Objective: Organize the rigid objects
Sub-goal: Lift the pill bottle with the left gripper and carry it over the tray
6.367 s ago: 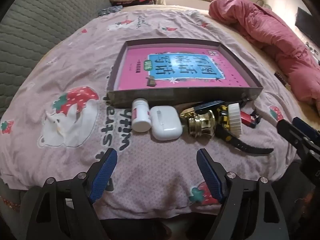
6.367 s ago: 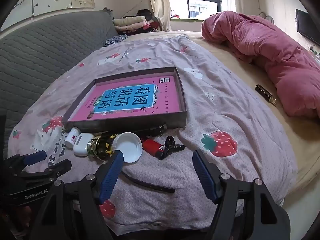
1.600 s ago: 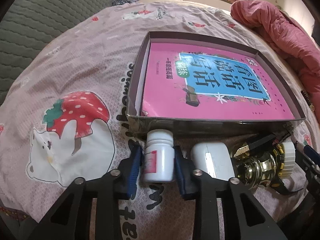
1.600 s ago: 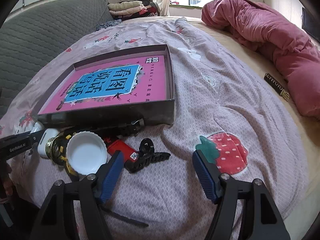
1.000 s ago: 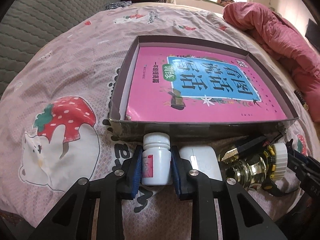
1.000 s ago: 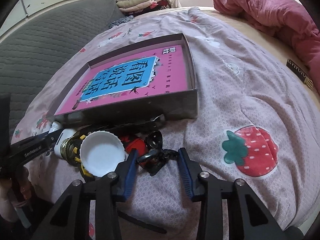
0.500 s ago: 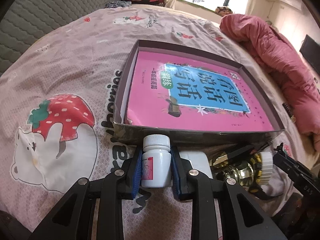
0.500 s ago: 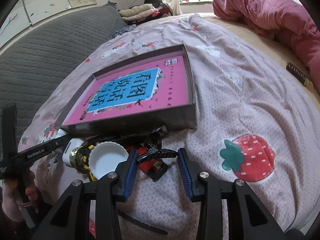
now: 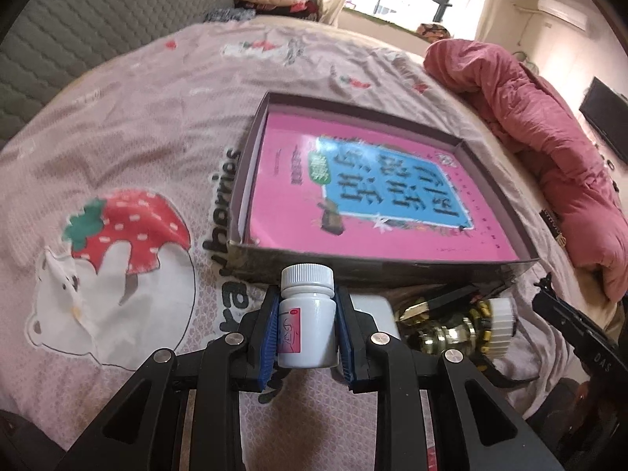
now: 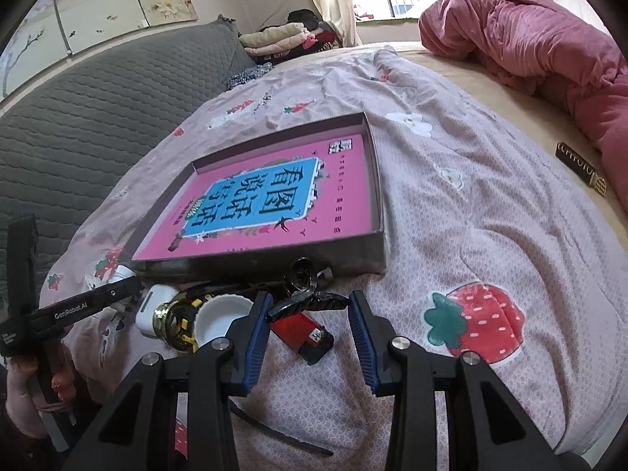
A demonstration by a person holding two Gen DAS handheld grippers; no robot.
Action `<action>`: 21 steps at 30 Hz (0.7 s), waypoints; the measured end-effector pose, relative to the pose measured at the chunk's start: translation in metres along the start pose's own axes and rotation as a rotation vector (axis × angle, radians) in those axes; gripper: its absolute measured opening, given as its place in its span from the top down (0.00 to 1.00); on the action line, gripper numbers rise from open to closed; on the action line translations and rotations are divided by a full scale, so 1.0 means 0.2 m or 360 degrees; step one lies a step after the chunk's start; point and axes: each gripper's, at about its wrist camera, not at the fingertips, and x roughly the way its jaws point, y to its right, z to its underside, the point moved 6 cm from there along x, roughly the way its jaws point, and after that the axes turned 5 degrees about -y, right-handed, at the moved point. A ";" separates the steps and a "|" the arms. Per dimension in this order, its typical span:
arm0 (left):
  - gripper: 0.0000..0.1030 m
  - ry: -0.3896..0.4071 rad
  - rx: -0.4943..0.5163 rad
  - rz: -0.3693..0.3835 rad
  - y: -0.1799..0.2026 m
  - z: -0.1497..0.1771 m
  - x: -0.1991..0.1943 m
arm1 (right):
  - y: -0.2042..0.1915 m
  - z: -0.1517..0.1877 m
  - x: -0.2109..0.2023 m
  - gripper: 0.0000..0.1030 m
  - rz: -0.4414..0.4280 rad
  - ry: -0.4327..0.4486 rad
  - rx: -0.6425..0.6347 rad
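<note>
The left gripper [image 9: 306, 329] clenches the upright white pill bottle [image 9: 306, 322], its long axis pointing to twelve o'clock at the shallow box [image 9: 392, 271] just beyond, while the right gripper [image 10: 310, 316] grasps the black hair clip [image 10: 308, 301].

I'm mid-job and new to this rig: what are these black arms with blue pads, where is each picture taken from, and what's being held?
There is no robot: a person holds a two-finger tool in each hand, and a camera on each looks along its fingers. One picture is from the left tool, shut on a white pill bottle. The other is from the right tool, shut on a black hair clip. On the bedspread lie a box holding a pink book, and a red lighter.
</note>
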 end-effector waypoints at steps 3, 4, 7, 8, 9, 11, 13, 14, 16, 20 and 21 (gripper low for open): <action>0.74 0.0045 0.0045 -0.0006 0.03 0.00 -0.04 | -0.02 -0.01 -0.02 0.61 0.0006 0.0023 -0.0016; 0.74 0.0054 0.0055 -0.0005 0.03 0.01 -0.06 | -0.02 -0.02 -0.03 0.61 0.0009 0.0031 -0.0025; 0.74 0.0070 0.0069 -0.0008 0.04 0.01 -0.07 | -0.04 -0.03 -0.04 0.61 0.0014 0.0052 -0.0039; 0.74 0.0079 0.0072 -0.0015 0.05 0.01 -0.08 | -0.04 -0.04 -0.04 0.61 0.0018 0.0064 -0.0041; 0.74 0.0087 0.0075 -0.0027 0.05 0.00 -0.08 | -0.04 -0.05 -0.05 0.61 0.0024 0.0074 -0.0045; 0.74 0.0096 0.0076 -0.0037 0.05 -0.01 -0.09 | -0.05 -0.07 -0.06 0.61 0.0033 0.0100 -0.0058; 0.74 0.0109 0.0063 -0.0041 0.05 -0.03 -0.09 | -0.04 -0.10 -0.06 0.61 0.0035 0.0119 -0.0066; 0.74 0.0112 0.0060 -0.0049 0.05 -0.04 -0.09 | -0.04 -0.11 -0.06 0.61 0.0038 0.0128 -0.0068; 0.74 0.0117 0.0049 -0.0055 0.05 -0.06 -0.09 | -0.03 -0.13 -0.06 0.61 0.0056 0.0142 -0.0081; 0.74 0.0133 0.0037 -0.0068 0.06 -0.10 -0.08 | -0.01 -0.17 -0.06 0.61 0.0066 0.0169 -0.0070; 0.74 0.0137 0.0032 -0.0070 0.07 -0.11 -0.08 | -0.01 -0.17 -0.06 0.61 0.0071 0.0178 -0.0068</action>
